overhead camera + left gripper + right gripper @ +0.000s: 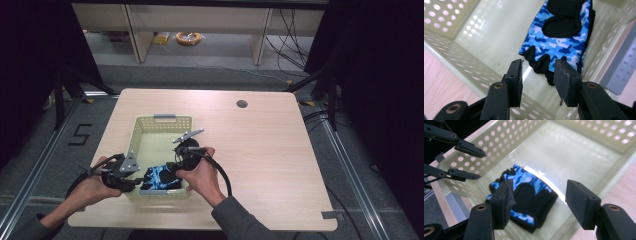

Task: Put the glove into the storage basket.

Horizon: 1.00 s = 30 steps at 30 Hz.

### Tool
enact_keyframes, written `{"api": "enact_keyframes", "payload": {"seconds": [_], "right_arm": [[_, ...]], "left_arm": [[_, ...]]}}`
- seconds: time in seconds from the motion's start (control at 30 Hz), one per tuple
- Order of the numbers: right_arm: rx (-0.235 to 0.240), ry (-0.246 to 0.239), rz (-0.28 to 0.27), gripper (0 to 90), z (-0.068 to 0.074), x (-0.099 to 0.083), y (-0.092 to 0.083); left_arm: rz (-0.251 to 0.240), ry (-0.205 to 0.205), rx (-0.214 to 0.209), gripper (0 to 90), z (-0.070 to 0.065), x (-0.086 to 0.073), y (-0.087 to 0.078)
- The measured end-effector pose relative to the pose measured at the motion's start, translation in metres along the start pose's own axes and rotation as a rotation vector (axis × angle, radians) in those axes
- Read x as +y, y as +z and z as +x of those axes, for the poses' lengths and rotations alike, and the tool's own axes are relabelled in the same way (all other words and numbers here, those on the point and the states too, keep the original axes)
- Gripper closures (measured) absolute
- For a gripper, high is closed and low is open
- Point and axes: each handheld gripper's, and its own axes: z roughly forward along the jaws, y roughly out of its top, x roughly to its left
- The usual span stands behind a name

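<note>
A blue camouflage fingerless glove (pixel 160 179) with black palm pads lies flat in the near end of a pale yellow perforated basket (pixel 138 129). My left gripper (pixel 138 181) reaches over the basket's near left wall and is open. In the left gripper view its gripper (pixel 537 72) has the glove's (pixel 559 42) black finger openings just beyond its tips, not touching. My right gripper (pixel 175 165) hovers over the basket from the right. In the right gripper view its gripper (pixel 539 195) is open wide above the glove (pixel 524 192), and the left gripper's fingers (pixel 465 147) show beyond the basket wall (pixel 499 142).
The basket sits on a light wooden table (pixel 260 150) with a round cable hole (pixel 242 104) at the back right. Both forearms enter over the near edge. Behind the table are shelving legs, cables and an orange coil (pixel 188 37) on the floor.
</note>
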Motion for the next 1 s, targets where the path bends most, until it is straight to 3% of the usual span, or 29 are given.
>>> {"api": "enact_keyframes", "payload": {"seconds": [0.13, 0.3, 0.37, 0.43, 0.47, 0.5, 0.57, 0.7, 0.8, 0.83, 1.0], "right_arm": [[0.011, 0.018, -0.020, 40.7, -0.004, -0.002, -0.007], [0.018, 0.023, -0.050, 41.2, -0.013, -0.008, -0.020], [0.019, 0.027, -0.075, 41.1, -0.019, -0.012, -0.028], [0.028, 0.047, -0.082, 40.9, -0.022, -0.016, -0.034], [0.028, 0.047, -0.082, 40.9, -0.022, -0.016, -0.034], [0.031, 0.040, -0.092, 40.9, -0.027, -0.019, -0.040], [0.031, 0.037, -0.108, 40.8, -0.031, -0.024, -0.046], [0.040, 0.051, -0.154, 40.2, -0.038, -0.036, -0.060], [0.044, 0.070, -0.174, 39.7, -0.044, -0.046, -0.070], [0.041, 0.067, -0.191, 39.6, -0.046, -0.049, -0.073], [0.045, 0.079, -0.223, 38.8, -0.053, -0.066, -0.088]], "left_arm": [[-0.009, 0.000, -0.003, 53.8, -0.002, 0.002, -0.003], [-0.039, -0.042, 0.007, 40.5, -0.006, 0.009, -0.007], [-0.042, -0.065, -0.012, 36.6, -0.010, 0.013, -0.010], [-0.057, -0.055, 0.000, 33.7, -0.011, 0.015, -0.011], [-0.075, -0.059, 0.016, 33.7, -0.013, 0.016, -0.012], [-0.113, -0.090, 0.013, 32.0, -0.017, 0.019, -0.015], [-0.150, -0.099, 0.013, 30.9, -0.021, 0.022, -0.018], [-0.208, -0.128, -0.032, 28.4, -0.030, 0.028, -0.024], [-0.232, -0.108, -0.044, 27.6, -0.040, 0.033, -0.025], [-0.240, -0.124, -0.054, 27.4, -0.044, 0.034, -0.025], [-0.266, -0.121, -0.088, 26.8, -0.060, 0.037, -0.020]]}}
